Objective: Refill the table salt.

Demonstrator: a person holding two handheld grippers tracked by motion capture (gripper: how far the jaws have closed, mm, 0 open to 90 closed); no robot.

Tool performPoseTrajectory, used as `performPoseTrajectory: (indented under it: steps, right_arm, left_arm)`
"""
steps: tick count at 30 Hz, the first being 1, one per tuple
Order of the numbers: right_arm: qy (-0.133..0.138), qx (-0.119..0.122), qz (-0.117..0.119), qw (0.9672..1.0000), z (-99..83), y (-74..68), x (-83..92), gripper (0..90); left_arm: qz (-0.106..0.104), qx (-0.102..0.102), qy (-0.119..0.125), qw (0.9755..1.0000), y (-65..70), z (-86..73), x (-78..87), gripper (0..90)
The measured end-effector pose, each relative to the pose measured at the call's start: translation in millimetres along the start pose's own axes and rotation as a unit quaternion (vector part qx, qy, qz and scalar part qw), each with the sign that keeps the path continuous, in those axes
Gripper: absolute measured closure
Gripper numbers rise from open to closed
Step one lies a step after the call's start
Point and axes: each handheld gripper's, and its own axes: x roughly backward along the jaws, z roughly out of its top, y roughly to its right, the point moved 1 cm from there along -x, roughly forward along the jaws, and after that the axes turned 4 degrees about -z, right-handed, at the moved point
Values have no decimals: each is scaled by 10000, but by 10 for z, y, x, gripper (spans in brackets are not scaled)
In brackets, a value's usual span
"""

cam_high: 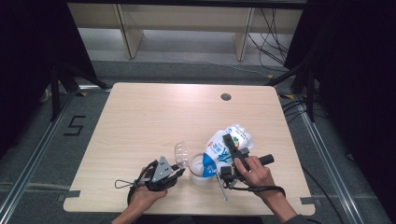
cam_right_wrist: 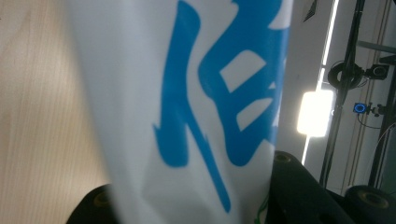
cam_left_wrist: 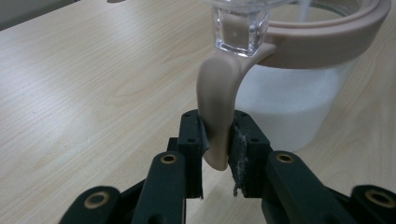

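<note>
The bag (cam_right_wrist: 196, 112) hides the right gripper's fingers; its print is blurred.

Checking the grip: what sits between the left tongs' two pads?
The beige handle of the container, pinched between the left tongs; the left gripper view shows it plainly.

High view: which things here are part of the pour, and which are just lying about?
In use: bag, held by right gripper; jar, its handle clamped by left gripper; clear lid.
Lying about: table's hole; floor cables.
</note>
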Motion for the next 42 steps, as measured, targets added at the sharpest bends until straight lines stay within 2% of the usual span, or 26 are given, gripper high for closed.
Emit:
performPoseTrajectory:
  steps: [1, 3, 5, 11, 14, 15, 17, 19, 22, 23, 24, 26, 27, 28, 29, 30, 31, 32, 33, 35, 37, 38, 39, 40, 41, 42]
  right_arm:
    - [-48, -70, -2, 10000, 2, -11, 6, 793]
    - [1, 14, -50, 10000, 1, 5, 1, 794]
    - [-80, -72, -6, 9999, -5, -11, 8, 795]
    - [-26, 33, 7, 10000, -8, 0, 2, 799]
    - [-56, -6, 59, 10000, -11, -2, 4, 803]
    - [-13, 7, -20, 10000, -8, 2, -1, 805]
    - [-6, 4, -16, 10000, -6, -1, -1, 810]
    - [-77, -137, 57, 9999, -4, -18, 11, 823]
    - [66, -32, 91, 9999, -1, -5, -2, 869]
    - [-121, -8, 263, 9996, -9, -2, 20, 878]
    - [-148, 68, 302, 9994, -11, -1, 27, 887]
    - [4, 181, 366, 9992, -23, -5, 2, 895]
    - [-107, 5, 494, 9987, -21, -40, 19, 897]
    - [-103, 33, 515, 9986, -22, -46, 17, 898]
    - [56, 245, 477, 9985, -2, -18, -7, 898]
    - [98, 343, 465, 9983, 4, -9, -13, 898]
    - [52, -93, 417, 9991, -14, -79, -9, 898]
    - [39, 4, 525, 9986, -22, -68, -10, 898]
    - [-157, -96, 618, 9979, -29, -67, 16, 898]
    - [112, 107, 504, 9986, -30, -18, -17, 898]
    - [-127, -219, 681, 9974, -40, -38, 20, 898]
    - [-119, -343, 729, 9967, -43, -25, 18, 898]
    - [86, -477, 616, 9969, -53, -21, -7, 898]
    - [-111, -569, 795, 9951, -62, -14, 19, 898]
    - [93, -735, 720, 9946, -58, -18, -12, 898]
    - [36, -853, 760, 9934, -70, -21, -6, 898]
  left_arm:
    - [0, 0, 0, 10000, 0, 0, 0, 751]
    - [-1, 1, 0, 10000, 0, 0, 0, 751]
    - [-1, 0, 0, 10000, 0, 0, 0, 751]
    - [0, 0, -2, 10000, 0, 0, 0, 751]
    - [-1, -3, -3, 10000, -1, 0, 0, 750]
    - [13, 7, 19, 10000, 1, -1, -2, 751]
    - [0, 4, 2, 10000, 0, 0, 0, 751]
    - [-4, 4, -1, 10000, -1, 0, 0, 751]
    - [7, 2, 7, 10000, 1, 0, 0, 751]
    - [2, 3, -1, 10000, 0, 0, 1, 750]
    - [12, 4, 10, 10000, 1, 0, -1, 750]
    - [2, 6, 3, 10000, 0, 0, 0, 750]
    - [-13, 33, 0, 10000, 5, -1, -1, 751]
    - [-14, 32, -2, 10000, 4, -2, 0, 750]
    - [-15, 36, -2, 10000, 4, -1, 0, 750]
    - [-14, 37, -1, 10000, 4, -1, 0, 750]
    - [-14, 36, 0, 10000, 5, -2, 0, 750]
    - [-17, 36, -1, 10000, 4, -1, 0, 749]
    - [-17, 37, -2, 10000, 4, -1, -1, 749]
    - [7, 11, 10, 10000, 1, 1, -1, 749]
    - [7, 13, 9, 10000, 1, 1, -1, 750]
    - [7, 9, 10, 10000, 1, 1, -1, 749]
    - [7, 10, 10, 10000, 1, 0, -1, 749]
    - [7, 11, 11, 10000, 1, 1, -1, 749]
    - [8, 9, 9, 10000, 1, 0, -1, 749]
    - [6, 10, 10, 10000, 0, 0, -1, 749]
